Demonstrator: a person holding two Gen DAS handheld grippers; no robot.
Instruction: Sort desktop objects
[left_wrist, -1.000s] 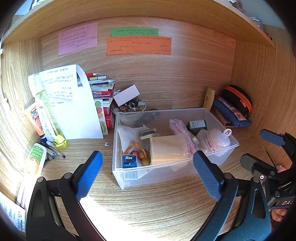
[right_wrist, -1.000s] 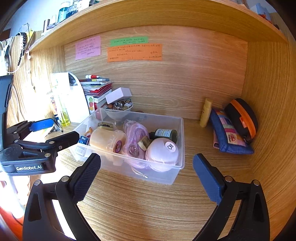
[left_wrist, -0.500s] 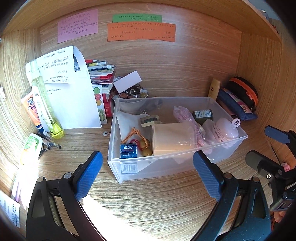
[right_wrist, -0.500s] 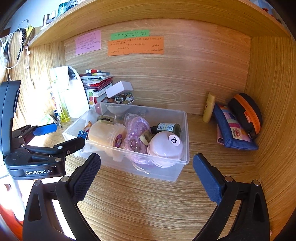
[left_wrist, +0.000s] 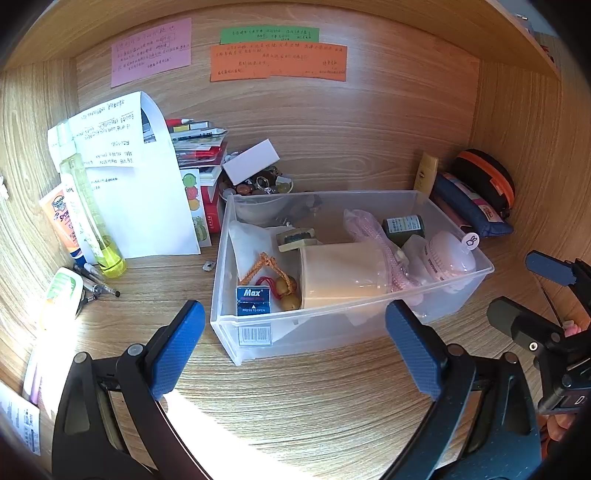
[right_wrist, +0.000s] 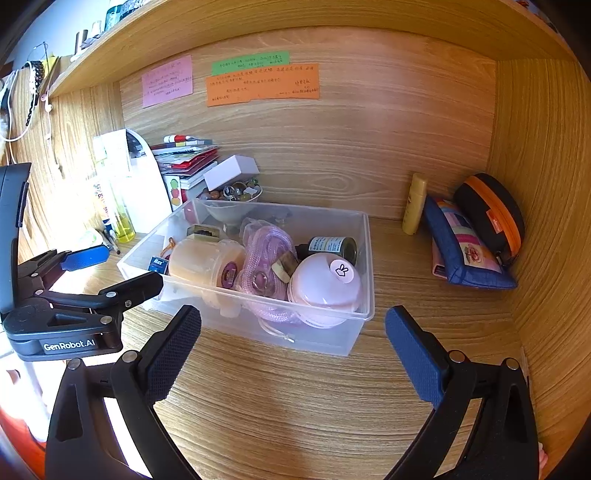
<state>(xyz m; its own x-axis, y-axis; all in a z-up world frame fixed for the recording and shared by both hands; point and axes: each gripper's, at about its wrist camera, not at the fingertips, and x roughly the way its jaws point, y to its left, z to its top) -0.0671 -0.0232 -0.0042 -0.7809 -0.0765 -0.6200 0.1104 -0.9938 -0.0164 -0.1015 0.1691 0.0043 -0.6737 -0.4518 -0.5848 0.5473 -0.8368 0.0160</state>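
Both grippers, left gripper (left_wrist: 293, 349) and right gripper (right_wrist: 293, 354), hover jaws apart before the clear bin (right_wrist: 364, 258)

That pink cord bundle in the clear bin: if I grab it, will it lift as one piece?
Probably not cleanly. The pink cord bundle looks soft and loosely coiled, so it should sag and may uncoil. It lies wedged between the cream jar and the pink round case, so it could drag them. It is likely light.

It was a home study nook: a wooden desk (left_wrist: 295, 398) boxed in by panels, sticky notes (left_wrist: 277, 61) on the back wall, books (left_wrist: 197, 146) stacked at the back left, pencil cases (right_wrist: 467, 243) in the back right corner
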